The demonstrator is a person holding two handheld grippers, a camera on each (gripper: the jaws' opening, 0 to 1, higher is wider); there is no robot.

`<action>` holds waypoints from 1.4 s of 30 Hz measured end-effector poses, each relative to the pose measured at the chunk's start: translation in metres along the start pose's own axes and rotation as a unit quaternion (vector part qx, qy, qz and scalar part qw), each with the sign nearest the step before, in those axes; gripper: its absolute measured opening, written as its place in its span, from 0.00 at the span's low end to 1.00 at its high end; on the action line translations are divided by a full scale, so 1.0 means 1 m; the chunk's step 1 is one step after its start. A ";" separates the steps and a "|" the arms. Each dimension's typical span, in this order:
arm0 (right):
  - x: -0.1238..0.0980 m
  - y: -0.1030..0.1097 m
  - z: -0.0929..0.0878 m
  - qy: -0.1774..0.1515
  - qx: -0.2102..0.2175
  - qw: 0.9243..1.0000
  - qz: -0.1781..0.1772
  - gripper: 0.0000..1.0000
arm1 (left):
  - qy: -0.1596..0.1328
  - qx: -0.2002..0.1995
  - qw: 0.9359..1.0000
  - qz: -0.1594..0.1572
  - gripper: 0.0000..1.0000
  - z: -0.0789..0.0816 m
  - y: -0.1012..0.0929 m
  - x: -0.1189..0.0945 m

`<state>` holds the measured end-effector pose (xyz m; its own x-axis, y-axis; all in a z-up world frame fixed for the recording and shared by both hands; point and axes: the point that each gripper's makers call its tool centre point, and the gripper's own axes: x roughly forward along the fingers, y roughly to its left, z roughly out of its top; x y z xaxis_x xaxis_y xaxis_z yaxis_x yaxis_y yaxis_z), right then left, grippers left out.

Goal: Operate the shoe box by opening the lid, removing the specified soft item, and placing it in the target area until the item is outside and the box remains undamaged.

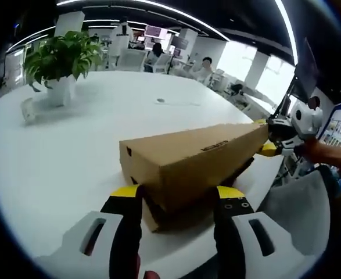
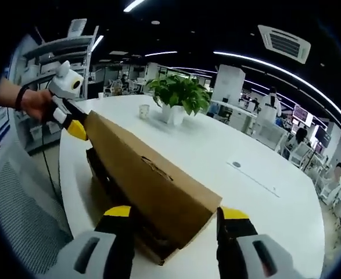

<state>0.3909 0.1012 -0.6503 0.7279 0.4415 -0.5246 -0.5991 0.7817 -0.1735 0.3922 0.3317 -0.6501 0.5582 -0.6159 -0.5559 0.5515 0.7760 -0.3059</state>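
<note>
Box [image 1: 187, 165] sits on the white table [image 1: 71, 145] (a plant [image 1: 60, 58] stands far off). Your left tongs [image 1: 179, 200] and right tongs [image 2: 176, 218] each pinch one end of its lid.

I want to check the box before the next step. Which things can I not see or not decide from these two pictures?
- Inside of the shoe box: hidden by its lid in both views, so the soft item cannot be seen.
- Left gripper: the lid corner covers its jaw gap; clamped or only beside, cannot tell.
- Right gripper: same in the right gripper view.
- Small flat object on the table: too small to identify.
</note>
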 end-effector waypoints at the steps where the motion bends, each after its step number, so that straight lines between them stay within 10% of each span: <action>1: 0.001 -0.001 0.001 0.000 -0.003 1.000 -0.003 0.53 | -0.002 -0.002 1.000 0.000 0.45 0.002 0.001 -0.001; 29: 0.005 -0.052 0.016 -0.007 0.003 0.993 -0.118 0.08 | -0.032 0.012 0.999 0.007 0.40 0.028 0.005 -0.006; 42: 0.007 -0.062 0.024 -0.008 0.006 0.993 -0.120 0.03 | -0.035 0.049 0.998 0.036 0.32 0.037 0.012 -0.003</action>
<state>0.4416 0.0663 -0.6228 0.8541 0.2492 -0.4565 -0.4043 0.8703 -0.2813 0.4205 0.3381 -0.6238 0.6386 -0.5706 -0.5164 0.5655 0.8030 -0.1880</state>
